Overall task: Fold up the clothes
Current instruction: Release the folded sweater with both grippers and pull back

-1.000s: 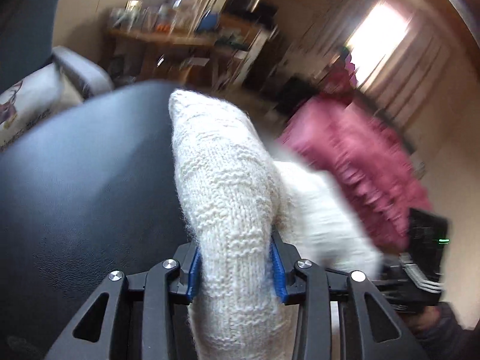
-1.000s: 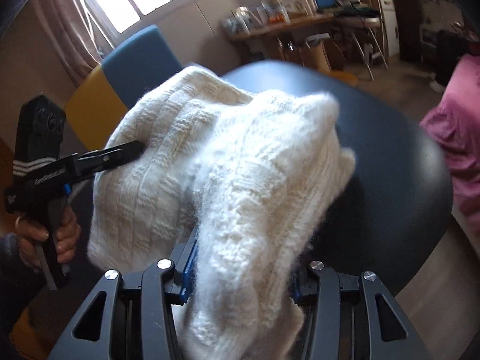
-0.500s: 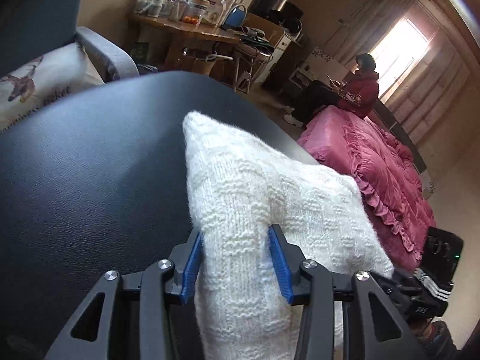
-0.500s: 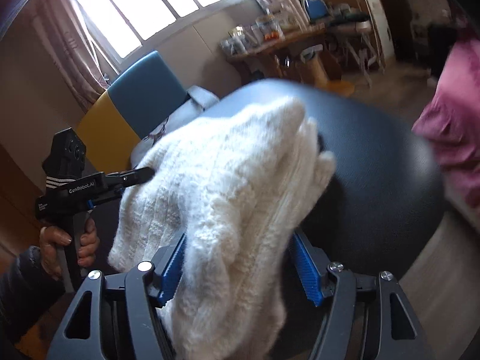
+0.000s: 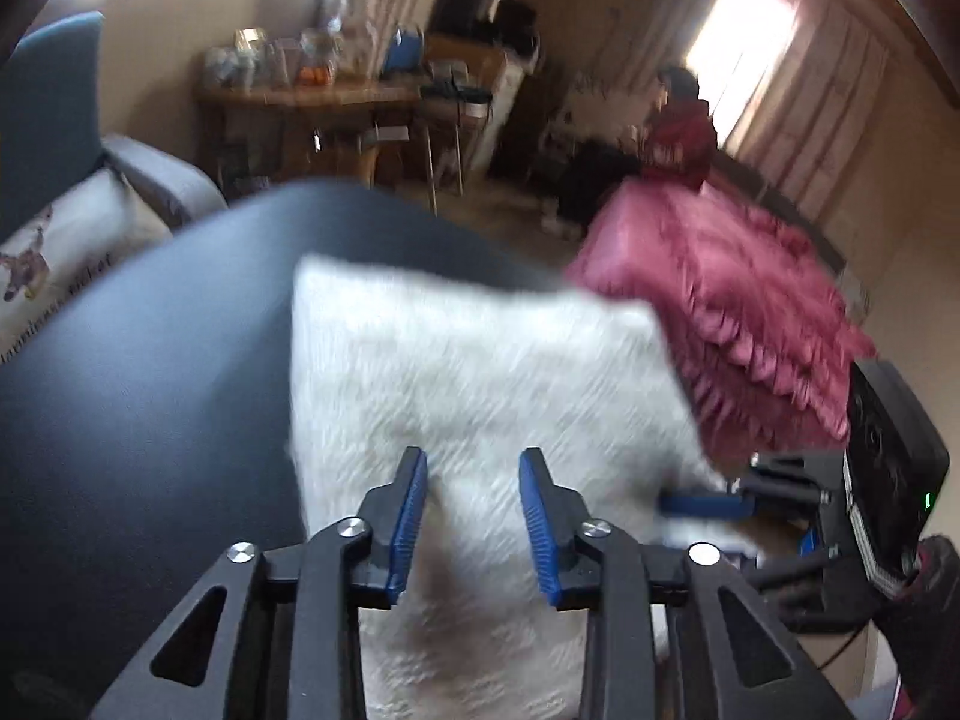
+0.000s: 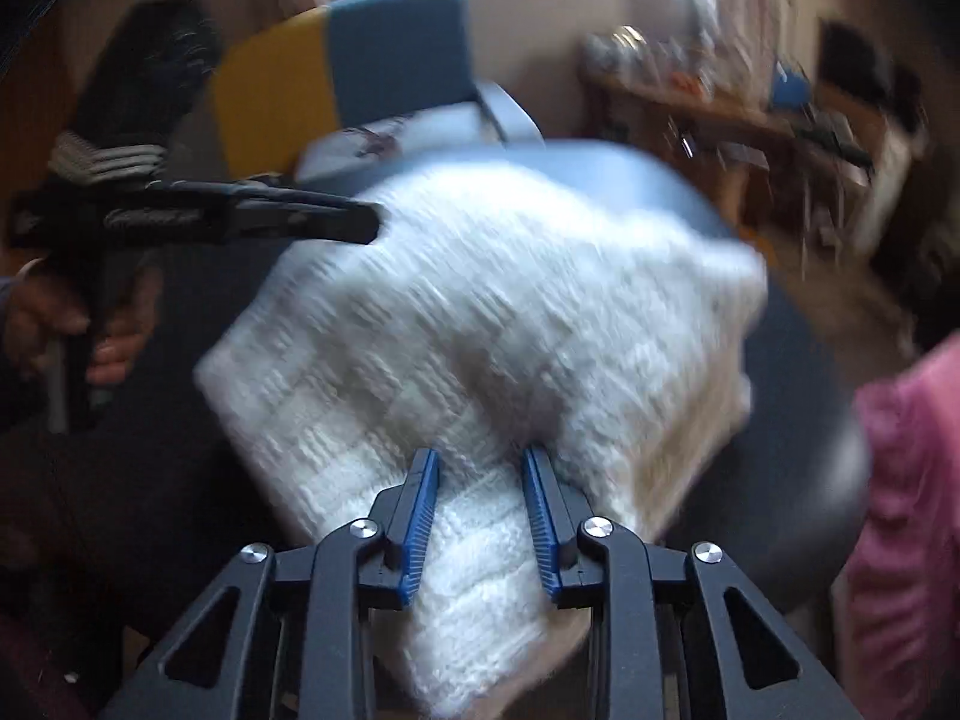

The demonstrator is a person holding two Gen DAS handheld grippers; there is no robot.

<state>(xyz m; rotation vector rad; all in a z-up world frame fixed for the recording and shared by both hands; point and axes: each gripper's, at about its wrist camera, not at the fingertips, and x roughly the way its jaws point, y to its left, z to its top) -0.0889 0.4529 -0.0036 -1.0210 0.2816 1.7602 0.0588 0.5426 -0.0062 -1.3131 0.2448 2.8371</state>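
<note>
— Where is the white knit sweater (image 5: 480, 360)?

— On the dark round bench (image 5: 120, 390). In the left wrist view it fills the middle of the frame as a flat, blurred rectangle, its far edge straight across.

— And the left claw (image 5: 474, 468)?

— Its jaws have just been closing and stand about half narrowed. Knit shows between the blue pads (image 5: 411, 516), but it also spreads flat past both of them. With the blur I cannot tell whether they press on it.

— Does the right wrist view help?

— Only partly. There the left claw comes in side-on from the upper left as a dark bar whose tip meets the sweater's upper left edge. A hand (image 6: 66, 324) holds its handle at the left edge. The gap between the pads is hidden.

— The right claw (image 6: 480, 468)?

— Its own camera is clear. The jaws have just been closing too, and they are narrow, pinching a bunched fold of the sweater that runs down between the pads to the bottom of the frame. The left view shows only one blue pad of it, at the sweater's right edge.

— Anything else one view alone gives?

— The left one shows a pink ruffled bedcover (image 5: 750, 312) at the right and a seated person (image 5: 684, 120) behind it. The right one shows a blue and yellow chair (image 6: 396, 48) at top centre.
</note>
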